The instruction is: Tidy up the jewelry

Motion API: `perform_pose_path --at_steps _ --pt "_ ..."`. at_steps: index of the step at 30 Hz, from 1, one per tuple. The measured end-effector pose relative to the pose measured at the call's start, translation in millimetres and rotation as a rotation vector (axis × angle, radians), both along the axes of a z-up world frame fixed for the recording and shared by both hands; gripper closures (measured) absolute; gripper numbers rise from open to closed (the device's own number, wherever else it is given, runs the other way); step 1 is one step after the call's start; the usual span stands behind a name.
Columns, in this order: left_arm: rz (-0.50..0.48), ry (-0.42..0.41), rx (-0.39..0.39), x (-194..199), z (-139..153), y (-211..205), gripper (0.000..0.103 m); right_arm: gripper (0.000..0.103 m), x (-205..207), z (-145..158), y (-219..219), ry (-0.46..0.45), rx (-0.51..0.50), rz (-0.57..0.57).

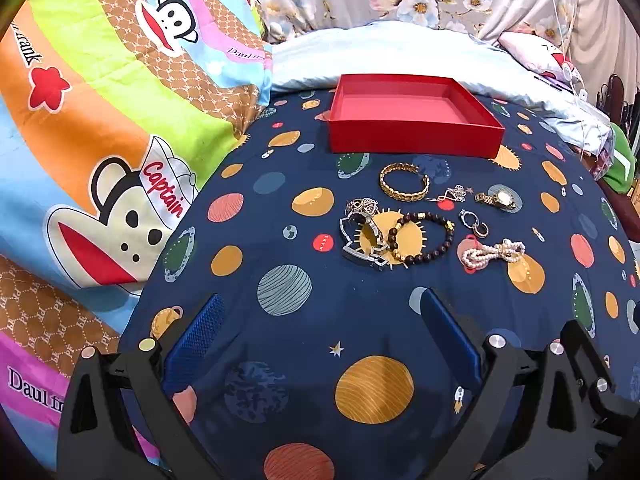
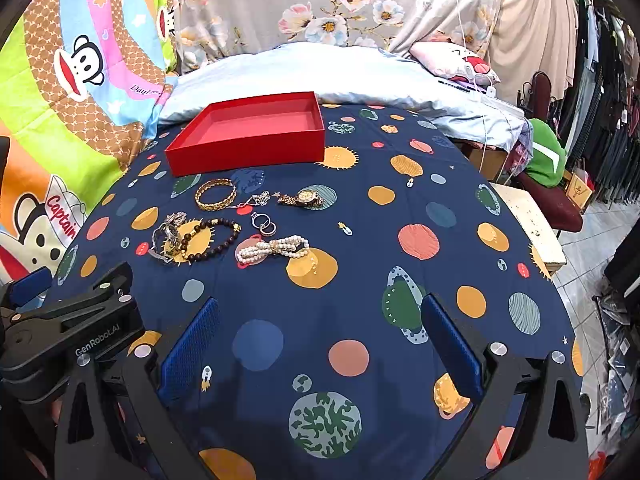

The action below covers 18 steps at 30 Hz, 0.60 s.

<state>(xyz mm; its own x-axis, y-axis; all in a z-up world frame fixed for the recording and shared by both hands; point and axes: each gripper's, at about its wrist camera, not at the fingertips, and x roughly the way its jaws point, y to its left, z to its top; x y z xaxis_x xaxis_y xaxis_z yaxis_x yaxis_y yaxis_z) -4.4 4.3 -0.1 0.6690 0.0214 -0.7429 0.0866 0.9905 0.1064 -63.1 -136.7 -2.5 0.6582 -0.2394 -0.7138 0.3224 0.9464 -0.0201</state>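
An empty red box point(image 1: 412, 114) point(image 2: 248, 136) sits at the far side of a navy planet-print sheet point(image 1: 304, 320). In front of it lie a gold chain bracelet point(image 1: 404, 182) point(image 2: 215, 194), a silver pendant point(image 1: 450, 194), a gold watch point(image 1: 498, 199) point(image 2: 306, 199), a silver watch point(image 1: 362, 232) point(image 2: 168, 236), a dark bead bracelet point(image 1: 422, 238) point(image 2: 210, 238), silver rings point(image 1: 474, 224) point(image 2: 264, 224) and a pearl bracelet point(image 1: 494, 254) point(image 2: 274, 249). My left gripper point(image 1: 320, 308) and right gripper point(image 2: 320, 312) both stand open, short of the jewelry, holding nothing.
A colourful cartoon-monkey blanket point(image 1: 100, 140) rises on the left. A pale blue pillow point(image 2: 320, 76) and floral fabric point(image 2: 320, 8) lie behind the box. The bed edge drops on the right to a tiled floor point(image 2: 600, 264), with a chair and hanging clothes point(image 2: 600, 80).
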Motion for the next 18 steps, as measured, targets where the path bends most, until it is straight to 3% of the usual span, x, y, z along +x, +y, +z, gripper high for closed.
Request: perform_pose_path --at_steps 9,18 --pt "-0.001 -0.014 -0.028 1.8 -2.2 2.4 0.007 0.005 0.4 -3.3 0.8 0.003 0.004 0.001" --pt "-0.005 0.046 -0.031 9.9 -10.3 2.4 0.007 0.005 5.2 -8.9 -1.4 0.021 0.017 0.005"
